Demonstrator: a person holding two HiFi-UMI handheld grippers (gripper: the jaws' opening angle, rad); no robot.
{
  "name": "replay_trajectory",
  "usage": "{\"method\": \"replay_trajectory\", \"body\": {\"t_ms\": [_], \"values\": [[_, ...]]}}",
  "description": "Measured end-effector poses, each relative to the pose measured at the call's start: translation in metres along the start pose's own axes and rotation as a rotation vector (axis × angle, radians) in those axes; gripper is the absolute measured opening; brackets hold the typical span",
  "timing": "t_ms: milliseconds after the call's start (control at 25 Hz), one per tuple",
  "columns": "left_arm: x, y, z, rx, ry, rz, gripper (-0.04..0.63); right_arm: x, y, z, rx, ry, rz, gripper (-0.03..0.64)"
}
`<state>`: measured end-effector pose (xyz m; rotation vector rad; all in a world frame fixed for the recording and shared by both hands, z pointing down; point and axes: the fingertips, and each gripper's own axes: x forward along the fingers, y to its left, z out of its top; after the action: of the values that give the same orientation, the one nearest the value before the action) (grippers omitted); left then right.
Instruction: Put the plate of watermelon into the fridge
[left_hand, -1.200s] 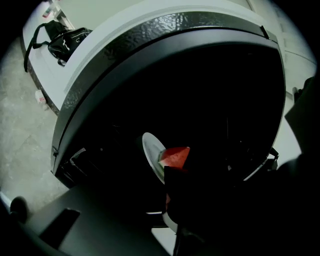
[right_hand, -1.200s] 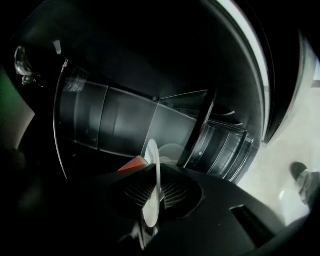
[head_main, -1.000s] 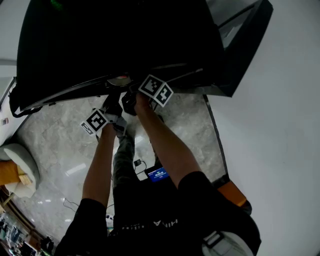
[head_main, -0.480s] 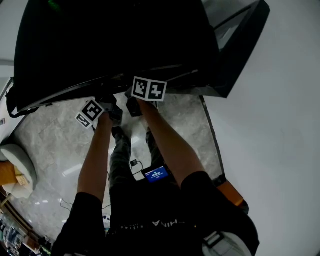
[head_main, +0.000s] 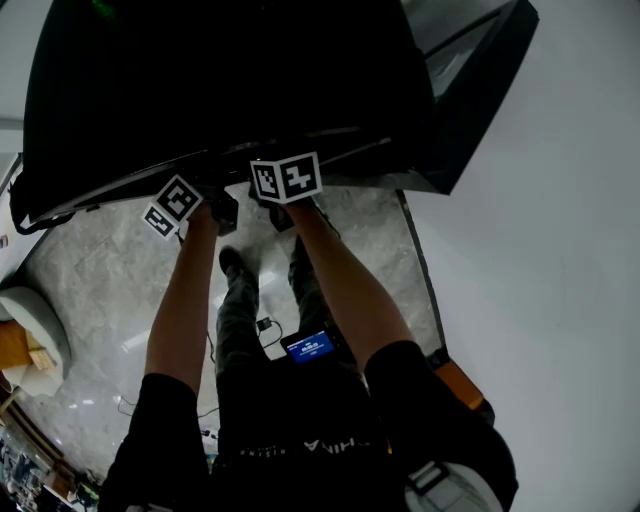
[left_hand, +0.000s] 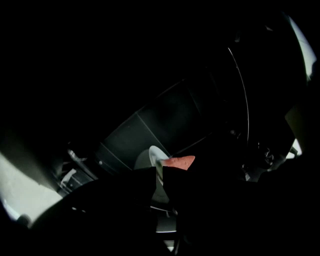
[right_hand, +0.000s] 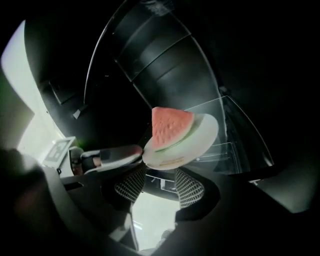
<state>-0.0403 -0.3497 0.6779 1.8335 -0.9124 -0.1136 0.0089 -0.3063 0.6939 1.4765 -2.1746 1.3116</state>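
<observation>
Though the head view hides the watermelon plate, left gripper jaws clamp its rim; right gripper jaws gape.

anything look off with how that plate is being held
Yes: the plate is pinched only at one rim edge by the left tongs and looks tilted in the right gripper view, so the watermelon slice might slide. The right tongs are open beneath it.

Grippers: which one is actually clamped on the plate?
The left gripper: its jaws pinch the rim of the plate carrying the watermelon. The right gripper has its jaws apart below the plate, closed on nothing.
</observation>
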Motion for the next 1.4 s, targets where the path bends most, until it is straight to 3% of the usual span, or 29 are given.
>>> {"method": "replay_trajectory", "body": {"t_ms": [120,200,320,520,600,840,1000,1160,1400], "values": [[0.001,-0.004,0.005,0.058,0.002,0.011,0.049,-0.003,-0.005,-0.004,-0.089,0.028,-0.093,0.169],[-0.003,-0.007,0.007,0.149,0.002,0.031,0.043,-0.004,-0.007,-0.007,-0.153,0.052,-0.159,0.166],[-0.01,-0.01,0.002,0.306,0.037,0.061,0.043,-0.006,-0.012,-0.01,-0.168,0.075,-0.232,0.166],[-0.009,-0.012,-0.036,0.57,0.218,0.067,0.032,-0.005,-0.012,-0.01,-0.206,0.097,-0.228,0.161],[-0.004,-0.015,-0.045,0.634,0.261,0.056,0.032,-0.004,-0.009,-0.01,-0.232,0.113,-0.201,0.161],[0.011,-0.012,-0.042,0.673,0.289,0.089,0.026,-0.008,-0.002,-0.017,-0.3,0.166,-0.164,0.144],[0.019,-0.013,-0.035,0.663,0.291,0.099,0.026,-0.017,-0.01,-0.002,-0.324,0.117,-0.234,0.136],[0.018,-0.012,-0.039,0.687,0.304,0.097,0.026,-0.018,-0.032,0.002,-0.292,0.099,-0.307,0.06],[0.019,-0.013,-0.038,0.704,0.333,0.061,0.028,-0.013,-0.036,0.012,-0.32,0.05,-0.33,0.041]]}}
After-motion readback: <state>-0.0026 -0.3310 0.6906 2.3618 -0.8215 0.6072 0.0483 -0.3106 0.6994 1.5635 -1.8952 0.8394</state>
